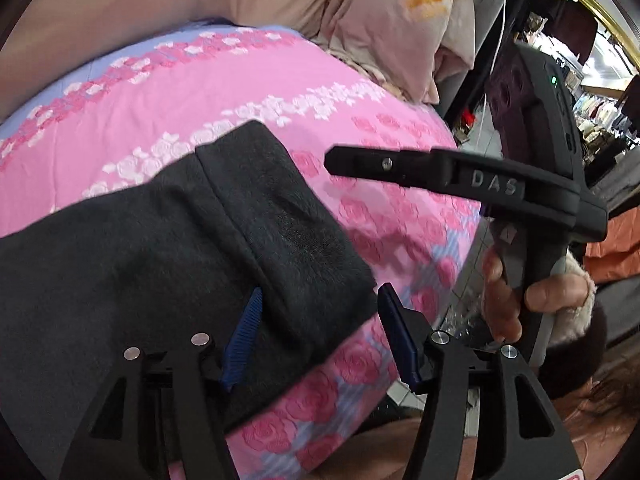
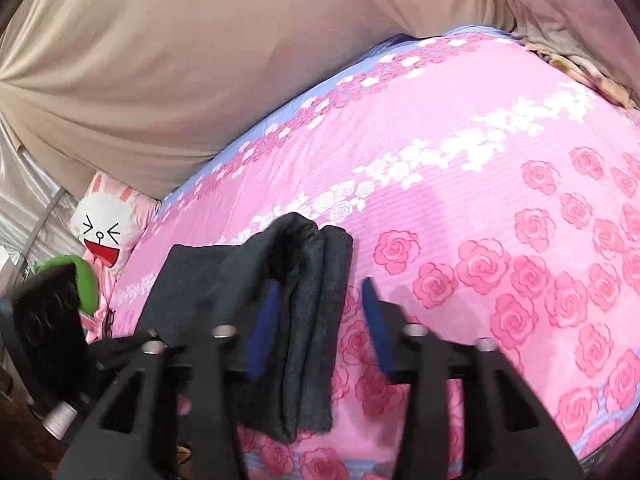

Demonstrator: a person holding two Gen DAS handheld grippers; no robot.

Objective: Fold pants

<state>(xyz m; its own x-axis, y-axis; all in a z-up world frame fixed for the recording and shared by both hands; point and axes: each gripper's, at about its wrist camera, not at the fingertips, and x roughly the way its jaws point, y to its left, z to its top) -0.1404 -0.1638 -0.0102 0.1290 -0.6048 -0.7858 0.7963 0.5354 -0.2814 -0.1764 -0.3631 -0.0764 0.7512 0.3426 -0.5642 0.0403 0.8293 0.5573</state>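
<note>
The dark grey pants point(image 1: 168, 240) lie folded on a pink bedspread point(image 1: 200, 88) printed with roses. My left gripper point(image 1: 320, 336) is open, and the right-hand edge of the folded cloth lies between its blue pads point(image 1: 244, 332) without being pinched. In the right wrist view the stacked folded edges of the pants point(image 2: 308, 320) sit between the fingers of my right gripper point(image 2: 320, 320), which is also open. In the left wrist view a hand point(image 1: 504, 300) holds the right gripper point(image 1: 332, 160) side-on above the bedspread, just right of the pants.
Beige fabric point(image 2: 200, 80) backs the bed, with a crumpled quilt point(image 1: 400, 20) at the far right corner. A white rabbit pillow point(image 2: 104, 228) and a green object point(image 2: 86, 276) lie off the bed's left edge. The bedspread point(image 2: 500, 220) stretches away to the right of the pants.
</note>
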